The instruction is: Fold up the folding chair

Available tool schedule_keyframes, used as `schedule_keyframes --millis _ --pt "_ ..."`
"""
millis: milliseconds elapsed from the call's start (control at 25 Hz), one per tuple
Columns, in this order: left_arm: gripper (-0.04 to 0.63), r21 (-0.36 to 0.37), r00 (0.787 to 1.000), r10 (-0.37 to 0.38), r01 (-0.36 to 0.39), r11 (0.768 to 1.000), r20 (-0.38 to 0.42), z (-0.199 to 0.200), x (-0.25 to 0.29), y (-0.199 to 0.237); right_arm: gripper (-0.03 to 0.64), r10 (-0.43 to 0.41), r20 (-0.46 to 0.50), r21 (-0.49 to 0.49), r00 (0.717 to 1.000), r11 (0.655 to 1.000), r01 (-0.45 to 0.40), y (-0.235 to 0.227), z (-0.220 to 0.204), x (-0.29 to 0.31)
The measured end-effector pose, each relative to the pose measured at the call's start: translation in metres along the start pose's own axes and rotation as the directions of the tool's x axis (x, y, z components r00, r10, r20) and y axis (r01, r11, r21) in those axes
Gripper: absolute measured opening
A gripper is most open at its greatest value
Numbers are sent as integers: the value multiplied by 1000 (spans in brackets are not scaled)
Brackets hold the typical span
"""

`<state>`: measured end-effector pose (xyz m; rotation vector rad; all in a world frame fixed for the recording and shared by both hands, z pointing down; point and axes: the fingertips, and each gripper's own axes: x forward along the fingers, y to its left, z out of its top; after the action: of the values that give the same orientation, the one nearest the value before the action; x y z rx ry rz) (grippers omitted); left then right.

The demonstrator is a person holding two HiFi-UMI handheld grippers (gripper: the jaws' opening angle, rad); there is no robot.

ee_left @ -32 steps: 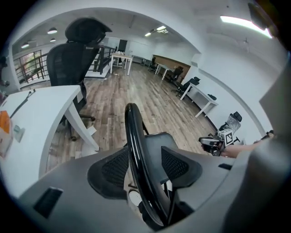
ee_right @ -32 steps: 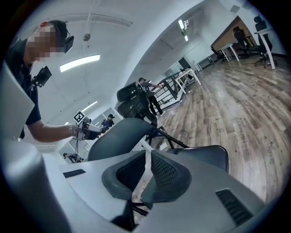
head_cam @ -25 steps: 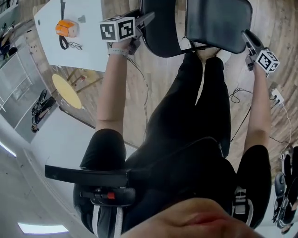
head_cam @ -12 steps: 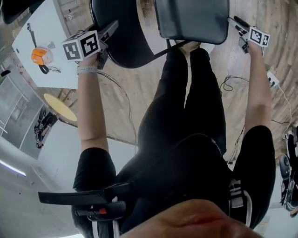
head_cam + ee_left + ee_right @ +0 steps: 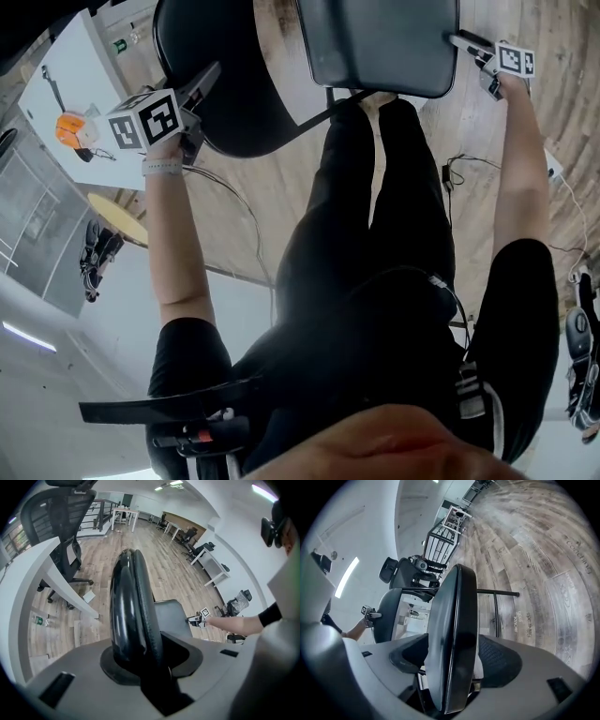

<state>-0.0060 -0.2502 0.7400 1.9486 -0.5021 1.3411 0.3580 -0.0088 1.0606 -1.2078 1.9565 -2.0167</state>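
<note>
The folding chair is black. Its rounded backrest [image 5: 239, 84] is at the upper left of the head view and its padded seat [image 5: 380, 42] at the top centre. My left gripper [image 5: 208, 80] is at the backrest's rim. In the left gripper view the rim of the backrest [image 5: 131, 611] fills the gap of the left gripper [image 5: 140, 665], whose jaws have just been closing and press on it. My right gripper [image 5: 457, 41] is at the seat's right edge. Its jaws have just opened wide, and the seat [image 5: 452, 634] stands edge-on between them with a slim gap.
A white desk [image 5: 66, 70] with an orange object [image 5: 75, 127] is at the left. Cables [image 5: 459, 169] and a power strip [image 5: 553, 164] lie on the wood floor. An office chair [image 5: 56, 522] stands by a desk [image 5: 28, 578]. My legs are under the seat.
In the head view the chair has shifted left. The right gripper has moved up to the seat's right edge. The left gripper's marker cube has slid down-left, staying at the backrest's rim.
</note>
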Motion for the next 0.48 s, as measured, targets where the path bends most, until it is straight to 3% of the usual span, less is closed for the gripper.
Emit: schedule_keyframes --millis 280,480 --pt "97 -26 1000 -8 8 1000 -5 0 0 0 310 94 -49 44 994 995 -92 -8 -2 13" --pt "92 -29 1000 -7 7 1000 -1 2 0 -1 307 241 7 92 971 966 -240 1 7 28"
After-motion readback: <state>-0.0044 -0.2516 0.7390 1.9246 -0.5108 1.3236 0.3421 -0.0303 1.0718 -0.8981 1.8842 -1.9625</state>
